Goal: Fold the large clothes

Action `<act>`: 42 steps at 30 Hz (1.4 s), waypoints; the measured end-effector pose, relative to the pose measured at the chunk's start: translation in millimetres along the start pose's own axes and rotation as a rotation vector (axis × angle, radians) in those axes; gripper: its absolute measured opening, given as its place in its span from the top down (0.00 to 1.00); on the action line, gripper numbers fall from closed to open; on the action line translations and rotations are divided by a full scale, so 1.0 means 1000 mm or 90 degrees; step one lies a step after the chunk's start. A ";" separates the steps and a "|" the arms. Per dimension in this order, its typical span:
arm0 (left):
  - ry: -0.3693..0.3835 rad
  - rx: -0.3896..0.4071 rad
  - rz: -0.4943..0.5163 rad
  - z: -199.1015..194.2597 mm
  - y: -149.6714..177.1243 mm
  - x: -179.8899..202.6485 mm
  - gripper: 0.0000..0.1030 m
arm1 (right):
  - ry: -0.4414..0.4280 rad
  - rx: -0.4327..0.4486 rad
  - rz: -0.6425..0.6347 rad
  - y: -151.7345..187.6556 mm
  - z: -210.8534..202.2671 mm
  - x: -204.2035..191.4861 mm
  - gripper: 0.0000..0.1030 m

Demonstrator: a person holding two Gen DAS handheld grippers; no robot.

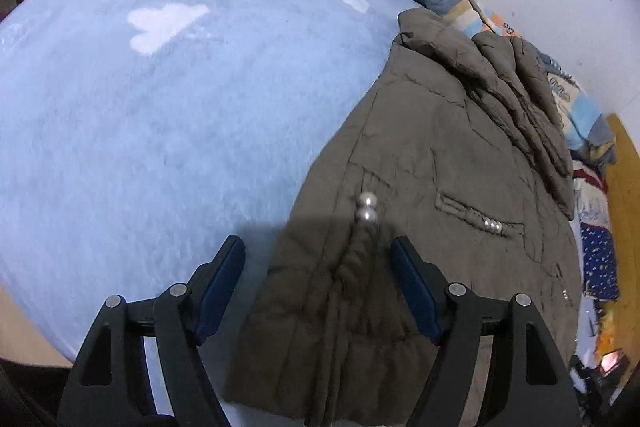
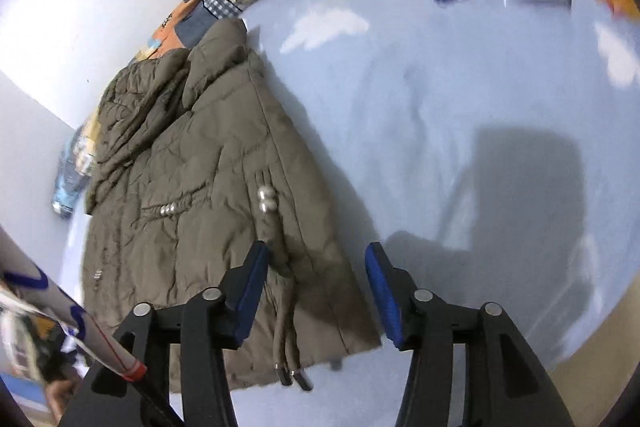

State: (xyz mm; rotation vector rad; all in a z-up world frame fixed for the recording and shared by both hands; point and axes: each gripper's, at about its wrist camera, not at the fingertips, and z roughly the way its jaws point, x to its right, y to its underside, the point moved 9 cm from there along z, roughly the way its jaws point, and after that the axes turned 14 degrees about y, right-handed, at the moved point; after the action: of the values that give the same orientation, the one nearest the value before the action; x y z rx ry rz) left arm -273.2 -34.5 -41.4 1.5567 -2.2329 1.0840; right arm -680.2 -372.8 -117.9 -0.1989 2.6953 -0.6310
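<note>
Olive padded jacket (image 1: 432, 211) lies folded on the blue blanket (image 1: 160, 131); left gripper (image 1: 318, 291) and right gripper (image 2: 316, 293) hover spread apart, holding nothing.

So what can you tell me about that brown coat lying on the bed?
The coat is a puffy, quilted olive-brown jacket that looks like nylon. It lies flat and already folded narrow on the light blue blanket, its hood bunched toward the wall. Silver beads trim the cord and pocket. Two drawcords with metal tips trail off the hem. Neither open tool grips it.
</note>
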 end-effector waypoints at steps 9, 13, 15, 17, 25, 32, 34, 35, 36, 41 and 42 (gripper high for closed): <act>0.026 0.013 0.018 -0.001 0.025 0.022 0.28 | -0.078 -0.042 0.025 0.020 0.013 -0.018 0.54; 0.014 0.036 0.042 0.003 0.019 0.026 0.61 | -0.074 -0.009 -0.007 0.018 0.007 -0.031 0.80; 0.006 0.042 0.062 0.000 0.019 0.029 0.67 | -0.039 0.012 -0.037 0.017 0.003 -0.035 0.83; -0.009 0.051 0.103 -0.004 0.019 0.037 0.74 | -0.009 0.036 -0.062 0.018 -0.002 -0.038 0.84; -0.026 0.076 0.203 -0.024 0.027 0.058 0.79 | 0.041 0.129 -0.109 0.012 -0.036 -0.039 0.88; -0.017 0.058 0.187 -0.021 0.024 0.050 0.77 | 0.061 0.125 -0.092 0.016 -0.040 -0.031 0.88; -0.005 0.052 0.158 -0.021 0.022 0.043 0.69 | 0.046 0.101 -0.069 0.015 -0.031 -0.028 0.88; 0.004 0.053 0.136 -0.023 0.020 0.038 0.61 | 0.039 0.096 -0.060 0.015 -0.030 -0.027 0.87; 0.012 0.051 0.115 -0.024 0.019 0.034 0.56 | 0.032 0.090 -0.051 0.015 -0.028 -0.027 0.86; 0.054 0.055 0.041 -0.037 0.011 0.014 0.42 | 0.021 0.074 -0.031 0.016 -0.022 -0.027 0.81; 0.059 0.056 0.023 -0.039 0.011 0.008 0.42 | 0.019 0.071 -0.025 0.015 -0.022 -0.026 0.79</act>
State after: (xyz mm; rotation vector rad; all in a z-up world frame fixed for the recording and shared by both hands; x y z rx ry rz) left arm -295.0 -12.3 -13.9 1.4715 -2.1880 1.2550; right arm -665.5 -344.7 -98.3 -0.2144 2.6806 -0.8004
